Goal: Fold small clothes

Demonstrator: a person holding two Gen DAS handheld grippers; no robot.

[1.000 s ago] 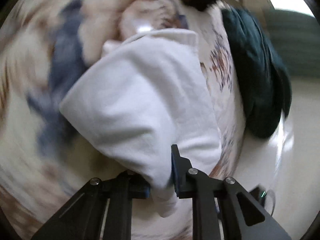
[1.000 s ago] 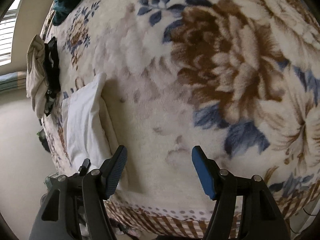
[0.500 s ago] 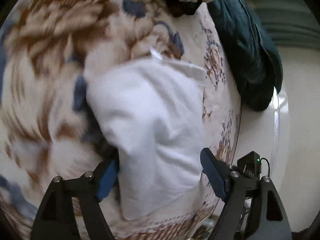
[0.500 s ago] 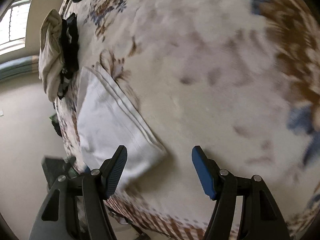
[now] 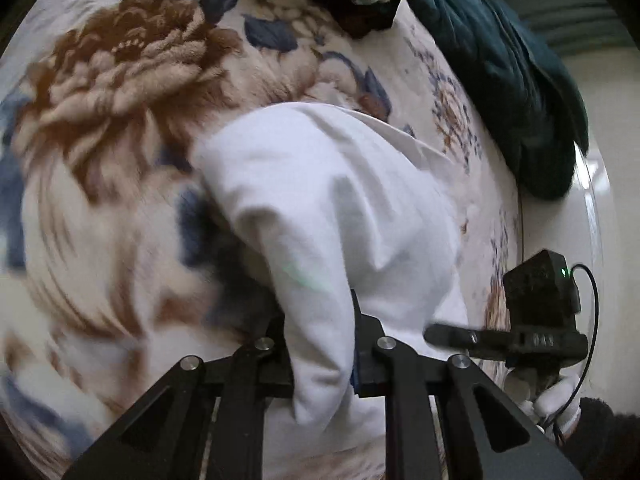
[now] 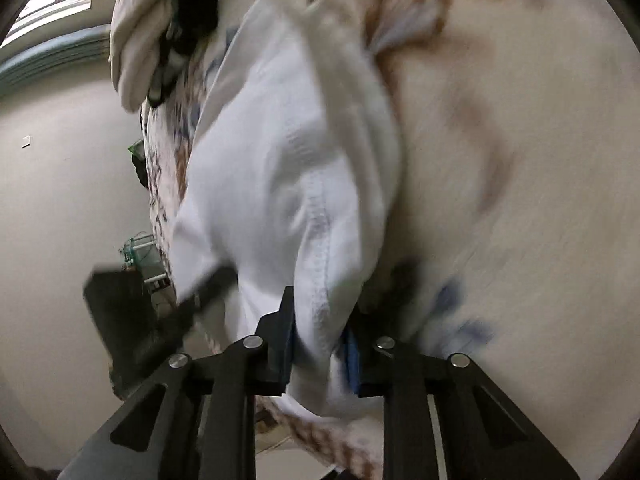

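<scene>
On the fleecy cream blanket (image 5: 132,92) printed with brown and blue flowers, a soft white cotton garment (image 5: 320,200) is lifted at its near edge. The left tongs (image 5: 320,344) are clamped on one bunched fold of it, and the right tongs (image 6: 320,344) are clamped on a stitched hem beside that. A dark teal quilted cloth (image 5: 508,84) is seen near the blanket's far edge, beside a beige-and-black heap of clothes (image 6: 156,28).
</scene>
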